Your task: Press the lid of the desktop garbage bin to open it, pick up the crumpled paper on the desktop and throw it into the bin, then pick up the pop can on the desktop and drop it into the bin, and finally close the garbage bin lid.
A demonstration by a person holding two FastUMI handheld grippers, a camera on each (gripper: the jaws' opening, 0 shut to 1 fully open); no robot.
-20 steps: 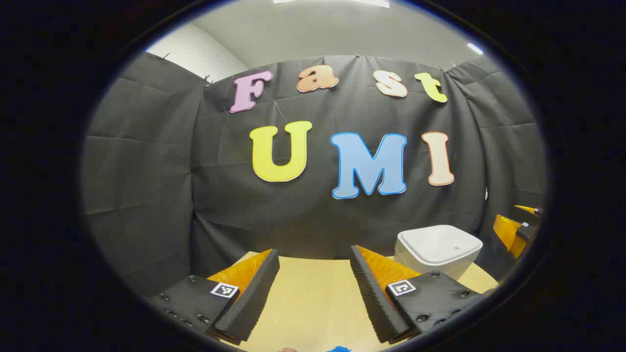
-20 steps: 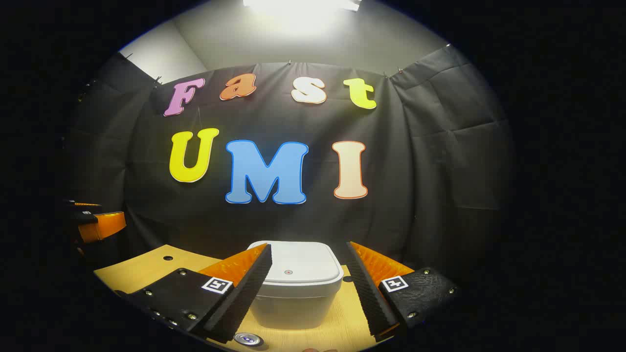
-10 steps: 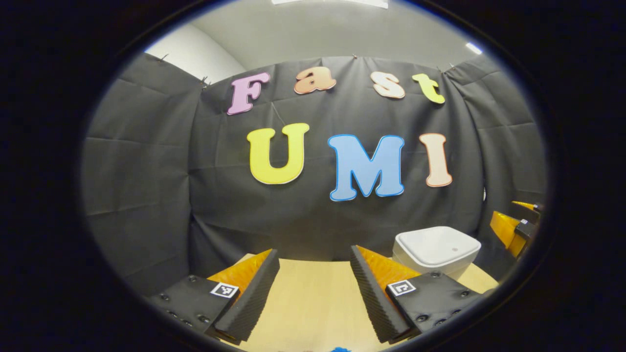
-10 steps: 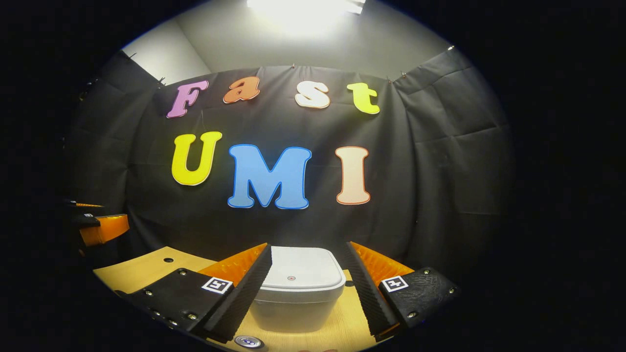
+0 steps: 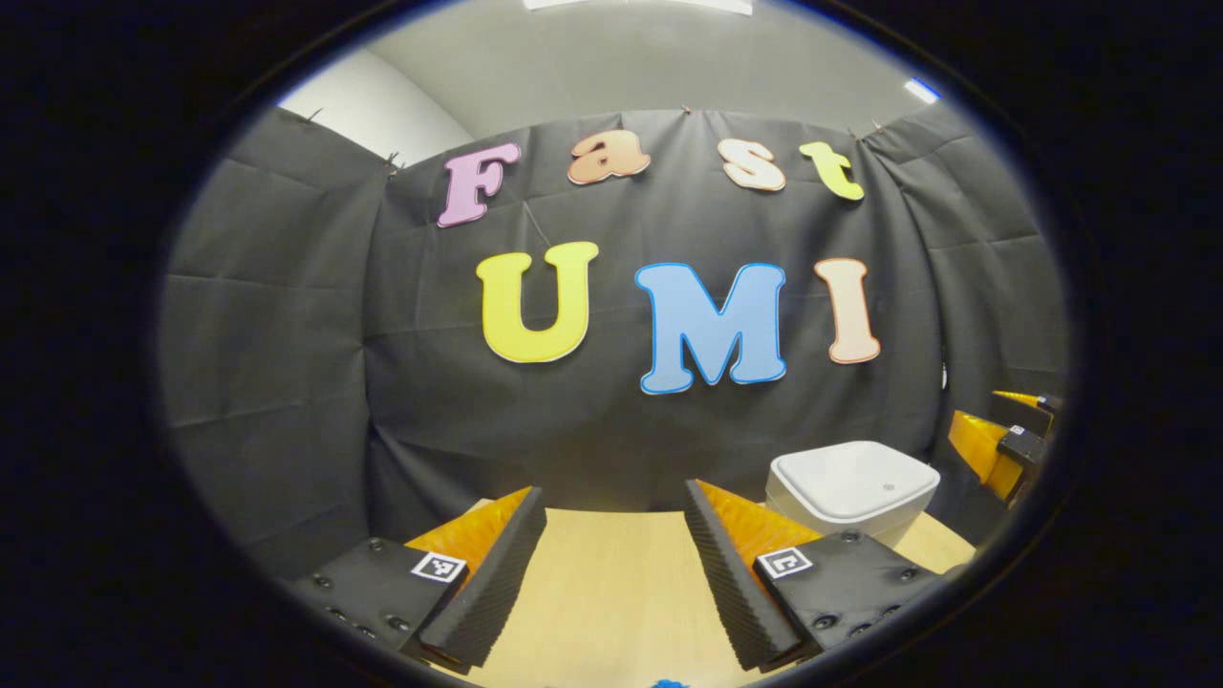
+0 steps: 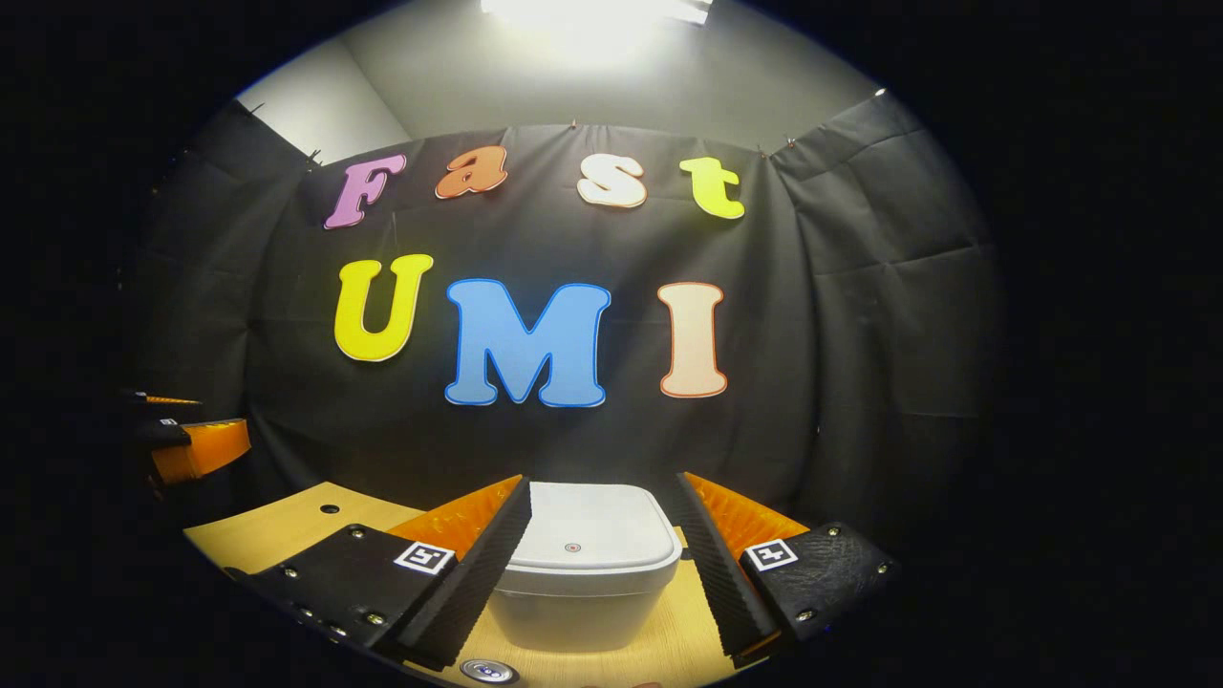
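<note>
Table [image 6: 287,526] comes first: pale wood, carrying everything you have to deal with. On it sits the white garbage bin [image 6: 583,592], lid [image 6: 592,540] down flat, so by the look of it nothing in the task is done yet; the press, both throws and the closing all remain. Your right claw [image 6: 600,564] hangs with its fingers apart, the bin framed between them and beyond their tips, not touched. Your left claw [image 5: 611,564] is likewise spread over bare table, the bin off to its right. Near the lower edge of the right gripper view, a round metal top is probably the pop can [image 6: 482,669]. A blue scrap [image 5: 664,683] in the left gripper view may be the paper; too little shows to tell.
</note>
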